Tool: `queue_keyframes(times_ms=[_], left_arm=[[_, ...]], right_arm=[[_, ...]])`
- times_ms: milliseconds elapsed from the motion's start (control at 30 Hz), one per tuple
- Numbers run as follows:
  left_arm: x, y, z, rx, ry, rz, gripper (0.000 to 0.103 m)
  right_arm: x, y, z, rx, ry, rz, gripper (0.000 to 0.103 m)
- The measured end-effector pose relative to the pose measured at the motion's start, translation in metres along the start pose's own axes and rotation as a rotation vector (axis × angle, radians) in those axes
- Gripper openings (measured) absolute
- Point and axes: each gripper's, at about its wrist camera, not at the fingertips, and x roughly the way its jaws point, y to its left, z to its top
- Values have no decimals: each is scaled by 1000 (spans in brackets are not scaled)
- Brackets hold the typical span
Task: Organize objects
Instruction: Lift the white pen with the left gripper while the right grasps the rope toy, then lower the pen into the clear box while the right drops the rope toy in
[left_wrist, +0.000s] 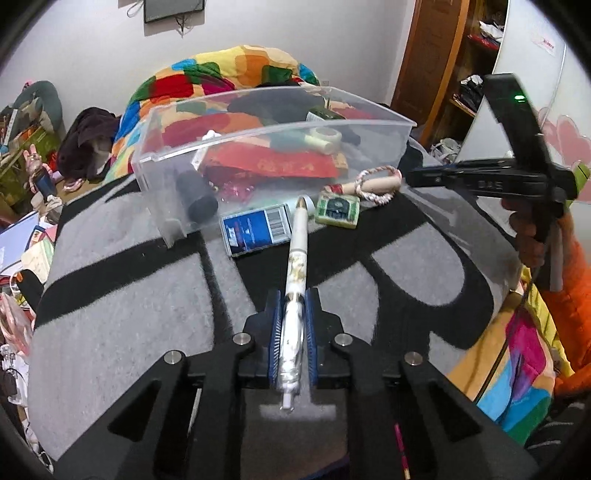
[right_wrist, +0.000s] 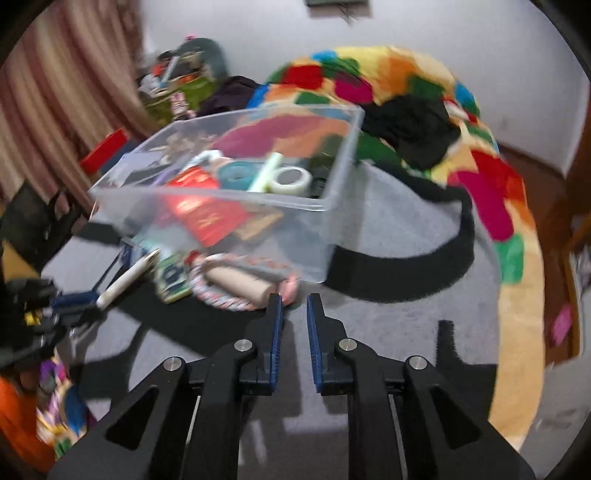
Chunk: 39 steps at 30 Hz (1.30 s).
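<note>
Left claw: the left claw is pinched on the white pen; both blue pads press its barrel from either side.
Pen: the white pen runs lengthwise between the fingers, tip pointing forward toward the clear bin, rear end sticking back past the pads. From the right wrist view it shows at the left edge, held above the blanket.
Right claw: the right claw is spread a little, a narrow gap between the pads, nothing in it. It sits just in front of the rope loop.
Clear bin: rests on the grey-and-black blanket on the bed. It holds a red packet, a tape roll, a teal roll and a dark cylinder, the last against the near wall.
Loose items: 3 things lie on the blanket just in front of the bin: a blue box, a green-patterned block, and a wooden handle with a pink-and-white rope looped around it.
Background: a multicoloured quilt is heaped behind the bin.
Image quality: right wrist view is motion-blurred; fine detail unreadable.
</note>
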Motion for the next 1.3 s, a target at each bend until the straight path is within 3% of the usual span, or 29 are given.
queue_keyframes(times_ms=[133, 333, 567, 667, 833, 1100, 1300], left_arm=[[5, -2, 5, 11, -5, 14, 18], [18, -6, 8, 28, 2, 19, 20], [20, -10, 6, 29, -30, 29, 18], [17, -11, 5, 21, -48, 61, 11], [5, -9, 6, 3, -90, 59, 10], [-35, -12, 17, -2, -215, 58, 10], [-53, -7, 35, -24, -288, 56, 10]], right_arm=[[10, -3, 2, 37, 18, 35, 15], [4, 1, 2, 26, -6, 37, 25], [17, 12, 5, -9, 3, 10, 25], [14, 21, 4, -50, -20, -14, 10], [2, 24, -4, -69, -46, -21, 10], [-44, 29, -9, -70, -151, 9, 10], [-78, 45, 9, -80, -268, 54, 10]])
